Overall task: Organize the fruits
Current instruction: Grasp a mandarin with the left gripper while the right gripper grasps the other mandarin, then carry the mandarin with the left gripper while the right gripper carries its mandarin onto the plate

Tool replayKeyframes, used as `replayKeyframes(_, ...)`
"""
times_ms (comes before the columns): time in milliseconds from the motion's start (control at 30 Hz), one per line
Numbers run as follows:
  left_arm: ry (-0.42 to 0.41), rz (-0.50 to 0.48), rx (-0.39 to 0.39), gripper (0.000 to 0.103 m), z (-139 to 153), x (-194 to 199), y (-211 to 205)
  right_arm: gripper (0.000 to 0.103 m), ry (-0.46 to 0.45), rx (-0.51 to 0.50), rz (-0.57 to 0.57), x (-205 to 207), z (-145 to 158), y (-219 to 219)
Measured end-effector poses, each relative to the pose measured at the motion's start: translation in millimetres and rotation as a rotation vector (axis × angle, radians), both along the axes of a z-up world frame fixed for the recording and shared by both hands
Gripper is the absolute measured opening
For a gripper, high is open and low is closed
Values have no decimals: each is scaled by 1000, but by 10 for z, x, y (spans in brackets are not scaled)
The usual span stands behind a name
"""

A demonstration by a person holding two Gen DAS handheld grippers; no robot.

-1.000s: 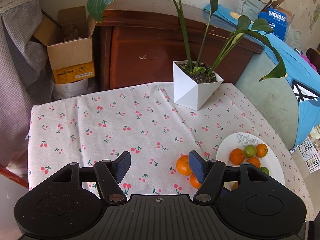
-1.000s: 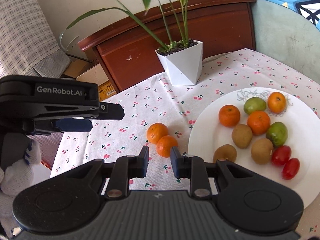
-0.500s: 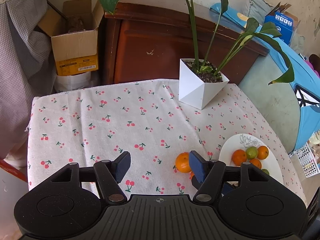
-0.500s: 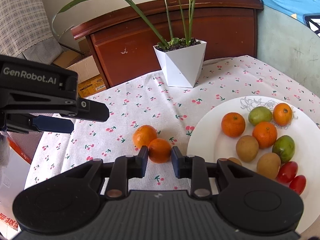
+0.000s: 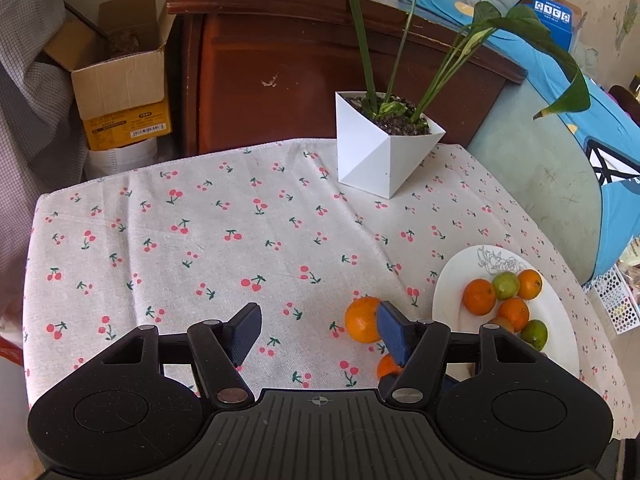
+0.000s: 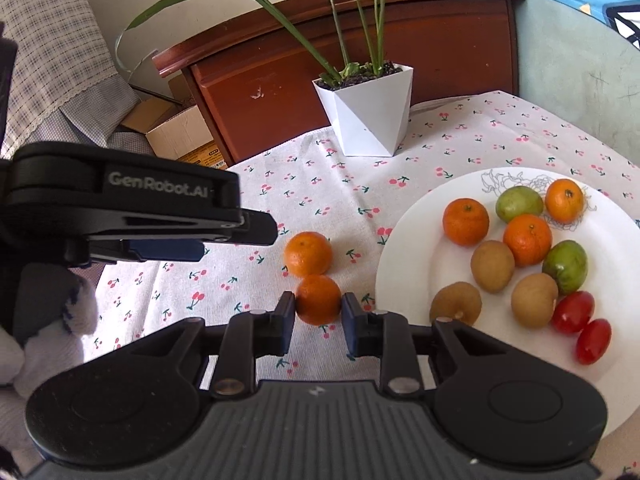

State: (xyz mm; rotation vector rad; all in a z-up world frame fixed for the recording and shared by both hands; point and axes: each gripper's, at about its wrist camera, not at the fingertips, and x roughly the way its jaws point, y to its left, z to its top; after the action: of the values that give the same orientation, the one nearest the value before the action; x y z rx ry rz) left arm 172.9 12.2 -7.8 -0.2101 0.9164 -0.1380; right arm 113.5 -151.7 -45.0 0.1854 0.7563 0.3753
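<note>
- A dark red-brown wooden cabinet (image 5: 320, 76) stands behind the table, against a pale plastered wall (image 6: 168, 4).
- An open cardboard box (image 5: 120, 76) sits left of the cabinet, on top of a yellow box.
- Checked grey cloth (image 6: 52, 48) hangs at the far left.
- A tablecloth (image 5: 200, 240) printed with red cherries covers the table.
- A white angular pot with a leafy green plant (image 5: 384, 148) stands at the back of the table.
- Blue fabric (image 5: 576, 80) lies over grey-green furniture on the right.
- Soft daylight fills the room.
</note>
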Motion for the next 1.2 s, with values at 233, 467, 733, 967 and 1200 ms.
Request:
replayKeyframes(233,-14,-38,4,56,-86,29,-161,26,34,28,-7,-170,2,-163)
replayKeyframes(467,-19,-79,46,44,-197,37,-338,26,40,41,-19,-218,27,-260)
replayKeyframes(733,-39,-94,40,33,-244,34,-385,26,41,42,-18,-247,26,-283)
replayKeyframes(967,-66,-129,37,28,-269,10,-442,26,43,42,-18,-257,19,-282)
replayKeyframes(1200,-98,-127,40,28,-185,-43,-470,26,29,61,-27,-277,85,-351)
